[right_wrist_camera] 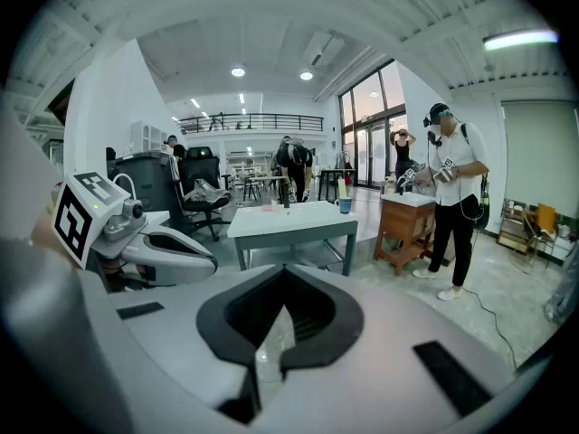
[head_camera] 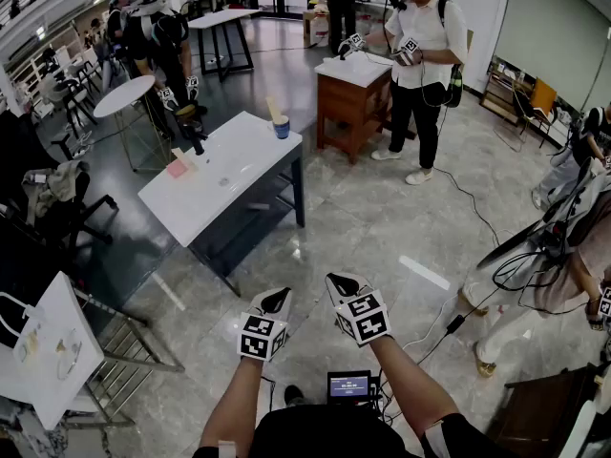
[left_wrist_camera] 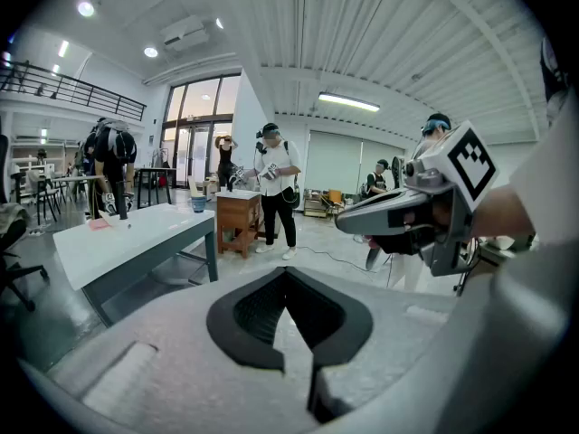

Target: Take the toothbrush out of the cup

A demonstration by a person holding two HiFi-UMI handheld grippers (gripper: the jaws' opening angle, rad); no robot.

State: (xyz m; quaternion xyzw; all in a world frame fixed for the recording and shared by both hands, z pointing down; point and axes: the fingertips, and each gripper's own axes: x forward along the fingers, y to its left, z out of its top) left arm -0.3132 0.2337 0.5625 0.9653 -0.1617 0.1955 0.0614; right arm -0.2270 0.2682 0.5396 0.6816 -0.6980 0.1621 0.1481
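A blue cup (head_camera: 281,129) stands at the far corner of a white table (head_camera: 220,175), with a pale toothbrush (head_camera: 274,111) sticking up out of it. Both grippers hang side by side over the floor, well short of that table. My left gripper (head_camera: 277,301) and right gripper (head_camera: 341,287) each have their jaws together and hold nothing. In the left gripper view the left gripper (left_wrist_camera: 287,271) points toward the table and the small cup (left_wrist_camera: 198,204). The right gripper (right_wrist_camera: 283,268) also faces the cup (right_wrist_camera: 345,204) and the toothbrush (right_wrist_camera: 342,189).
A person (head_camera: 177,46) with grippers stands behind the white table, which also carries a pink item (head_camera: 178,168) and a black object (head_camera: 196,141). Another person (head_camera: 420,55) works at a wooden cabinet (head_camera: 353,93). A round table (head_camera: 124,95), a metal rack (head_camera: 124,361) and floor cables (head_camera: 468,208) lie around.
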